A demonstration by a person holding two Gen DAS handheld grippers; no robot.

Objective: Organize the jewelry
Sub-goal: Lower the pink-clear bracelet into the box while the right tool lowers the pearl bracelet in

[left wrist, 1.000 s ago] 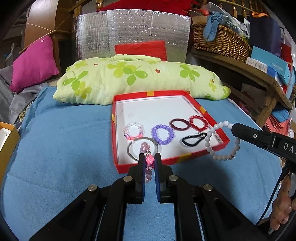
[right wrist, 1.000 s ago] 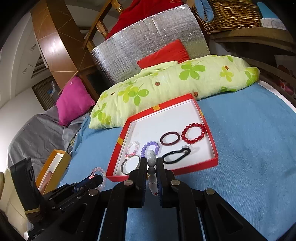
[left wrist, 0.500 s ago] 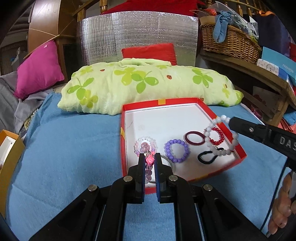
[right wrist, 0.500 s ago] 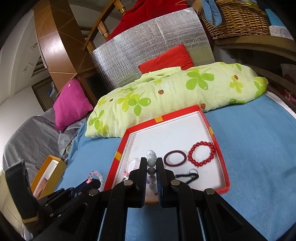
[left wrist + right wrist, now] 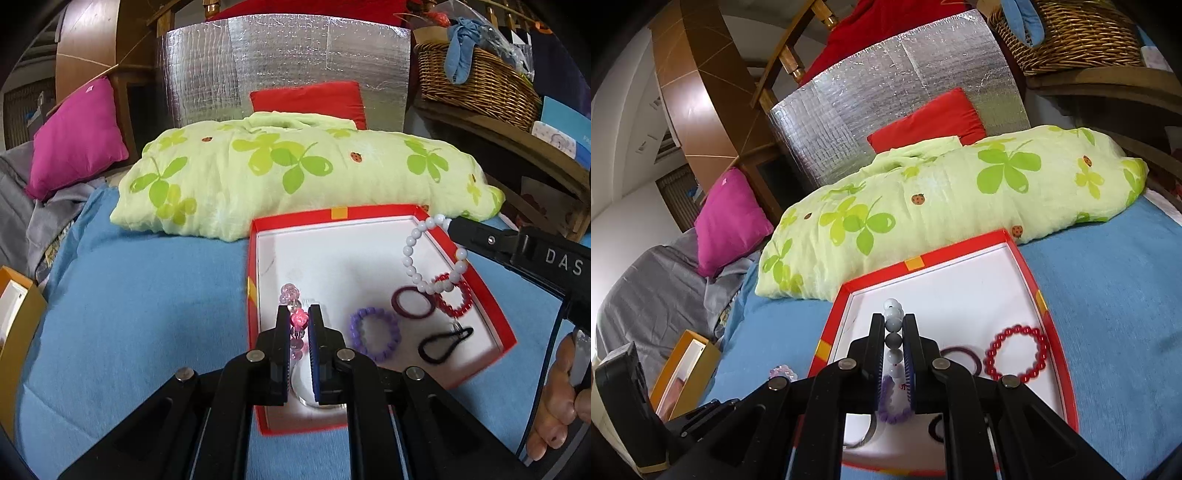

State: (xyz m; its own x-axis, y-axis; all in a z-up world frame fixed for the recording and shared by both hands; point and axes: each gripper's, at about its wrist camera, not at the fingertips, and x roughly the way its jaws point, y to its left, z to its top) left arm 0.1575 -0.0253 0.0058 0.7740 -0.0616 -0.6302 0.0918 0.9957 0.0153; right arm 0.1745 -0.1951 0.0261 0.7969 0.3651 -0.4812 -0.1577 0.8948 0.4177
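Two bracelets are in the air and not yet set down; the rest of the jewelry in view lies in the red box (image 5: 476,291), which sits on the blue blanket (image 5: 129,302) in front of the green pillow (image 5: 295,177).

Left side: the left gripper (image 5: 298,320) has its jaws pressed in on a pink bracelet (image 5: 293,295), pinched by its beads and held over the box's near left corner. A silver ring (image 5: 317,404) lies on the box floor beneath it, mostly hidden by the fingers.

Middle of the box: a purple bracelet (image 5: 375,334), a dark maroon ring (image 5: 413,302), a black hair tie (image 5: 445,343) and a red bracelet (image 5: 456,299) rest flat on the white floor, each apart from the next except the maroon ring and red bracelet, which touch or overlap.

Right side: the right gripper (image 5: 894,328) is clamped on a white bracelet (image 5: 432,254), which hangs from its tip above the red bracelet and clear of the floor. A hand (image 5: 557,398) grips that tool at the frame's edge.

Assessment: five pieces placed, two carried over the box, release outstanding. The far half of the box floor is bare, so room remains. Whether more jewelry waits outside the box cannot be told.
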